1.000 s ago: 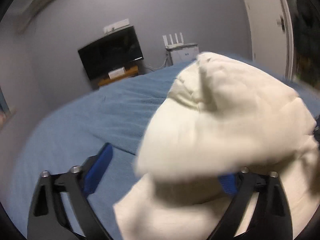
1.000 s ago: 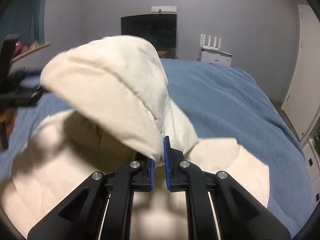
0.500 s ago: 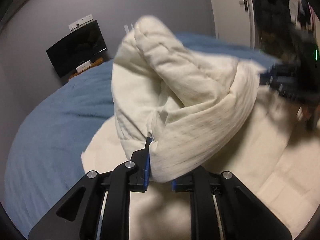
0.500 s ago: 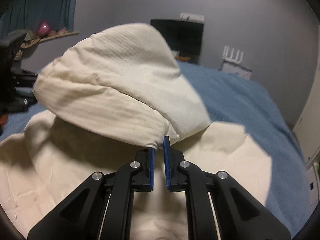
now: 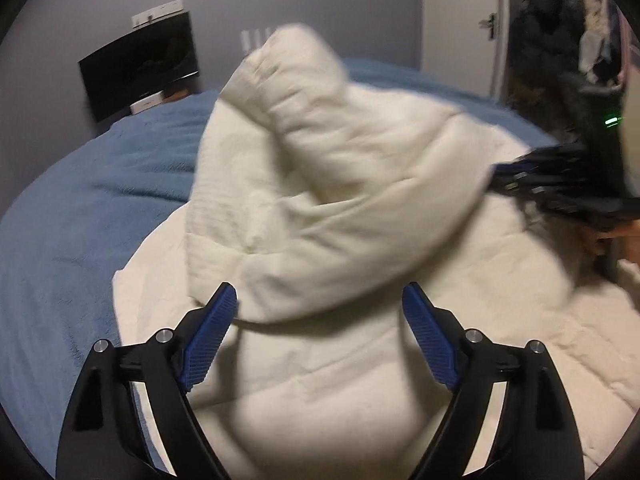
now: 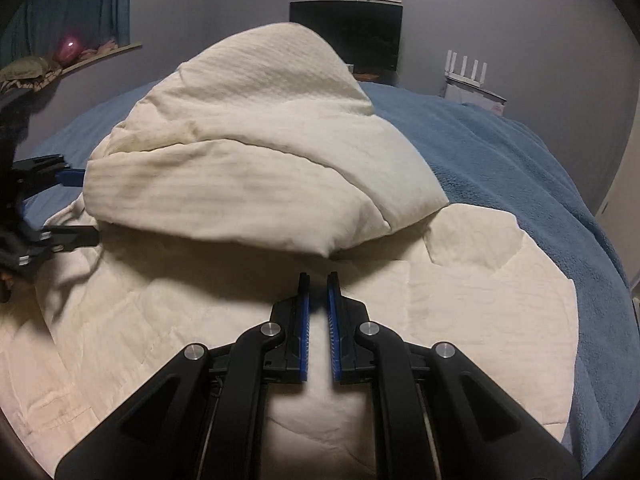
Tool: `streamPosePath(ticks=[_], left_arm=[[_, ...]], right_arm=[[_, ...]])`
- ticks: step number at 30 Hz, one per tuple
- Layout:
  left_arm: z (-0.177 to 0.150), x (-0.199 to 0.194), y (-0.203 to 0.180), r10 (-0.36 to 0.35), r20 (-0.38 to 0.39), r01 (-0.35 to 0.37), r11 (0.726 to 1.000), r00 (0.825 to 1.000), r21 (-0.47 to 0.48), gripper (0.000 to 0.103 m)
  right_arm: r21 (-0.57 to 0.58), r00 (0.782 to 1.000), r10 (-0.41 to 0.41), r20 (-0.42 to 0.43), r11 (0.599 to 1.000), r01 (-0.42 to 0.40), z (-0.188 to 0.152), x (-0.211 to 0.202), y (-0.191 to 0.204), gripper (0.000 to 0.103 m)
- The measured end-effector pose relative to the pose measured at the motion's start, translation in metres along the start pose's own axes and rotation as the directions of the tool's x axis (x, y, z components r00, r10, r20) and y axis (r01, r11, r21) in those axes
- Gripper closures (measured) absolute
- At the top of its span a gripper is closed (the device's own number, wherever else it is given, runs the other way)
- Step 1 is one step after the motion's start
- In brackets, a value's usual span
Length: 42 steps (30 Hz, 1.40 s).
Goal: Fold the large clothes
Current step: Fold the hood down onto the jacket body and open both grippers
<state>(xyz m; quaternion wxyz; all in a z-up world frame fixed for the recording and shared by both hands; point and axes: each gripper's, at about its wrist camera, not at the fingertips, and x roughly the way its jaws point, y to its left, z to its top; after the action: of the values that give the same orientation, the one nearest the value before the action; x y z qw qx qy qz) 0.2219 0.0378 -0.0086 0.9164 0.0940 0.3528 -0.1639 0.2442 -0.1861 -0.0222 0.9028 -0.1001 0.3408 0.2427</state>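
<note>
A large cream quilted garment [image 5: 360,380] [image 6: 440,300] lies spread on the blue bed cover [image 5: 80,220] [image 6: 520,168]. A thick fold of it [image 5: 320,208] [image 6: 248,152] is raised above the flat part. My left gripper [image 5: 320,300] [image 6: 78,206] has its jaws opening wide; the fold's lower edge hangs just ahead of the blue pads [image 5: 212,332], not pressed by them. My right gripper [image 6: 319,280] [image 5: 504,170] is shut at the fold's other end, where the cloth's shadowed edge runs down to its tips.
A dark TV [image 5: 140,68] [image 6: 346,32] and a white router [image 6: 468,68] stand past the bed's far end. A white door [image 5: 460,20] and hanging clothes [image 5: 560,20] are to the right, and a shelf with a pink lamp [image 6: 70,50] to the left.
The left gripper closed on the fold half a second ago and has now opened, letting it go. Both grippers came down and the fold sank toward the flat cloth.
</note>
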Motion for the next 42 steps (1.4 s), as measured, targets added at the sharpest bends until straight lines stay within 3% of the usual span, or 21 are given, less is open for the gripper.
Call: streamPosePath(ticks=[6,10,12,14,15,16,18,22,24,26,30,32,36,38,40,42], left_arm=[[0.028,-0.012,-0.002,-0.091,0.052,0.096,0.99,0.994,-0.106,0.015],[0.038,-0.007,0.002,-0.102,0.047,0.109,0.975,0.994,-0.194,0.015],[0.038,0.0,0.008,-0.113,0.026,0.116,0.965,0.993,-0.236,0.018],[0.037,0.008,0.011,-0.138,-0.009,0.13,0.952,0.99,-0.278,0.036],[0.035,0.013,0.015,-0.179,-0.019,0.165,0.94,0.984,-0.298,0.059],[0.032,0.017,0.017,-0.194,-0.036,0.174,0.935,0.98,-0.31,0.07],[0.026,0.022,0.021,-0.183,-0.061,0.157,0.942,0.981,-0.296,0.076],[0.012,0.025,0.029,-0.197,-0.073,0.166,0.937,0.978,-0.308,0.076],[0.007,0.028,0.03,-0.19,-0.086,0.158,0.943,0.978,-0.293,0.076],[0.003,0.034,0.032,-0.19,-0.105,0.153,0.945,0.976,-0.289,0.074],[-0.003,0.047,0.034,-0.208,-0.126,0.162,0.939,0.97,-0.303,0.072],[-0.004,0.047,0.03,-0.188,-0.129,0.147,0.95,0.974,-0.276,0.072],[0.004,0.041,0.01,-0.082,-0.146,0.056,0.983,0.986,-0.173,0.069],[0.008,0.032,0.004,-0.053,-0.136,0.031,0.986,0.989,-0.164,0.063],[0.016,0.011,-0.002,-0.026,-0.095,0.013,0.99,0.995,-0.142,0.044],[0.017,-0.008,-0.005,-0.007,-0.06,0.0,0.993,0.998,-0.118,0.038]], right_arm=[[0.013,0.999,0.033,0.012,0.999,-0.034,0.003,-0.01,-0.003,0.094],[-0.009,0.995,0.098,0.03,0.995,-0.097,0.009,-0.026,-0.006,0.047],[-0.013,0.987,0.15,0.053,0.989,-0.149,0.014,-0.035,-0.009,0.043],[-0.009,0.977,0.195,0.081,0.981,-0.195,0.017,-0.045,-0.012,0.042],[0.001,0.972,0.214,0.099,0.977,-0.215,0.02,-0.047,-0.013,0.042],[0.022,0.965,0.232,0.119,0.971,-0.236,0.022,-0.05,-0.015,0.042],[0.093,0.959,0.24,0.149,0.962,-0.255,0.03,-0.047,-0.016,0.042],[0.109,0.984,0.149,0.102,0.981,-0.16,0.045,-0.022,0.0,0.043],[0.089,0.991,0.129,0.036,0.987,-0.132,0.047,0.003,0.011,0.049],[0.074,0.994,0.094,-0.061,0.993,-0.09,0.042,0.031,0.016,0.05],[0.042,0.991,0.052,-0.124,0.998,-0.047,0.027,0.057,0.024,0.05],[0.048,0.99,0.049,-0.129,0.998,-0.043,0.024,0.063,0.023,0.05],[0.036,0.991,0.022,-0.134,0.999,-0.018,0.024,0.063,0.027,0.05],[0.048,0.992,0.014,-0.123,0.999,-0.008,0.025,0.055,0.028,0.05],[0.079,0.995,0.026,-0.096,0.997,-0.018,0.027,0.035,0.024,0.05],[0.106,0.997,0.04,-0.061,0.994,-0.033,0.025,0.012,0.02,0.05]])
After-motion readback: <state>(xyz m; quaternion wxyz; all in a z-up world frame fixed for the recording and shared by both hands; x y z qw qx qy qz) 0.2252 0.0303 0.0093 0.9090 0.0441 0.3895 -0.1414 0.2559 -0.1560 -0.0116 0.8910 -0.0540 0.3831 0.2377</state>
